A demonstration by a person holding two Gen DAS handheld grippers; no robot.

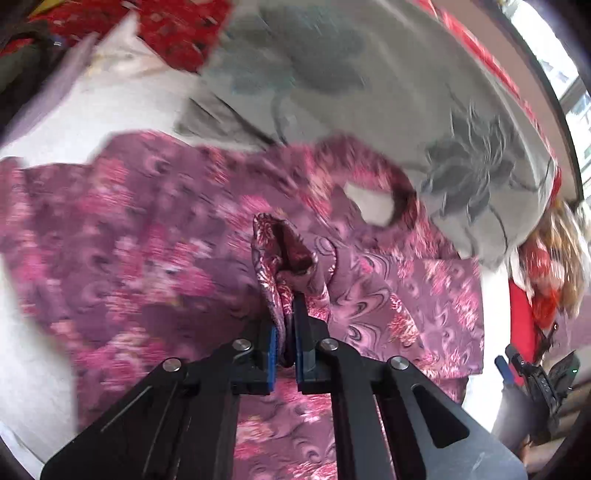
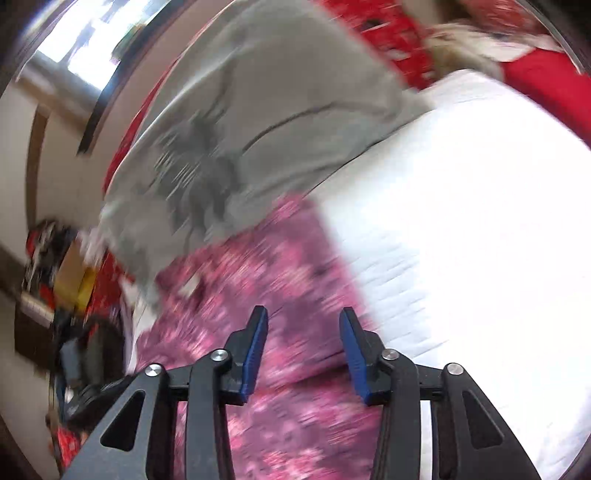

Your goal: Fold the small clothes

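Observation:
A purple garment with a pink flower print [image 1: 155, 229] lies spread on a white bed sheet [image 1: 122, 107]. My left gripper [image 1: 290, 299] is shut on a bunched fold of this garment, which stands up between the blue pads. In the right wrist view the same garment [image 2: 258, 280] appears blurred under my right gripper [image 2: 303, 317], whose blue-padded fingers [image 2: 255, 347] stand apart with nothing between them. The right gripper [image 1: 532, 373] also shows at the right edge of the left wrist view.
A grey cloth with dark flower prints [image 1: 369, 92] lies beyond the garment, also seen as the grey cloth [image 2: 251, 122]. Red patterned fabric [image 1: 177, 33] sits at the far end. White sheet [image 2: 461, 229] spreads to the right. A person's red clothing [image 1: 528, 314] is at the right.

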